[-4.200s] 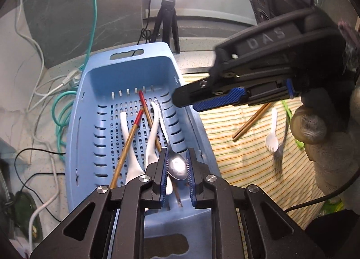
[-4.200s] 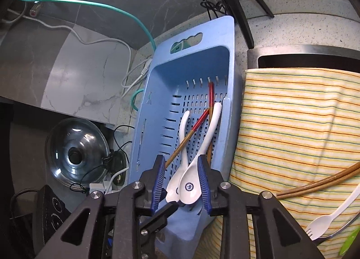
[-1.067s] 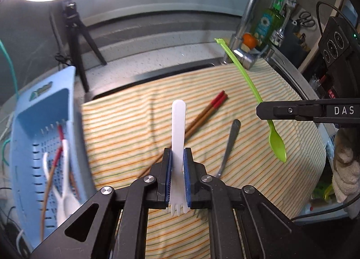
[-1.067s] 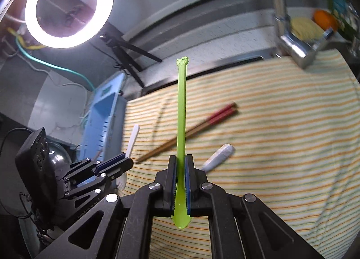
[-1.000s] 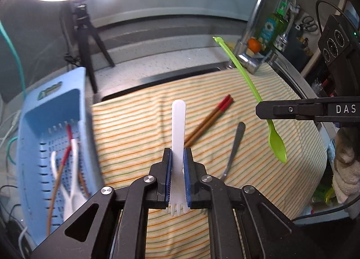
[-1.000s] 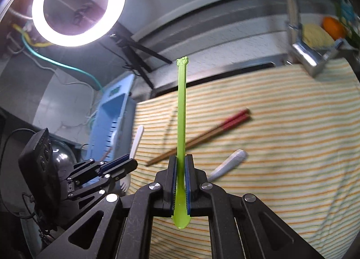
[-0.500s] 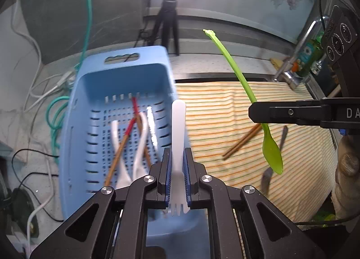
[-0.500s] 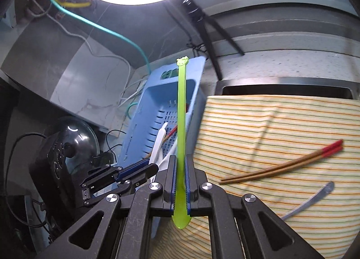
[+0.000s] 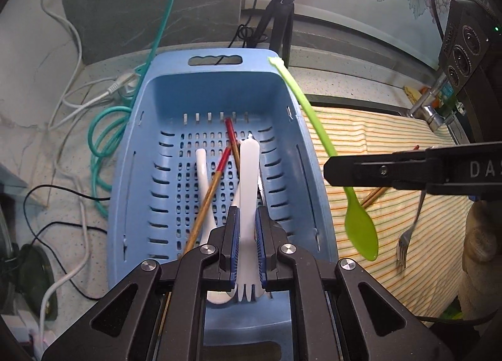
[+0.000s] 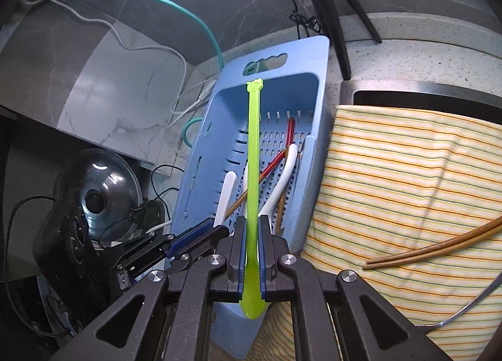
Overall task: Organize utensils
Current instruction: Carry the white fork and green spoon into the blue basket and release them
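Note:
My left gripper is shut on a white plastic fork, held above the blue perforated basket. The basket holds white spoons and red-tipped chopsticks. My right gripper is shut on a green plastic spoon, its handle pointing out over the basket. In the left wrist view the right gripper and green spoon hang over the basket's right rim. The left gripper shows in the right wrist view with the fork handle.
A striped cloth lies right of the basket with a metal fork and brown chopsticks on it. Cables lie left of the basket. A tripod stands behind. A pot lid sits at left.
Both grippers have swung left from over the striped cloth to over the blue basket, still holding the white fork and the green spoon.

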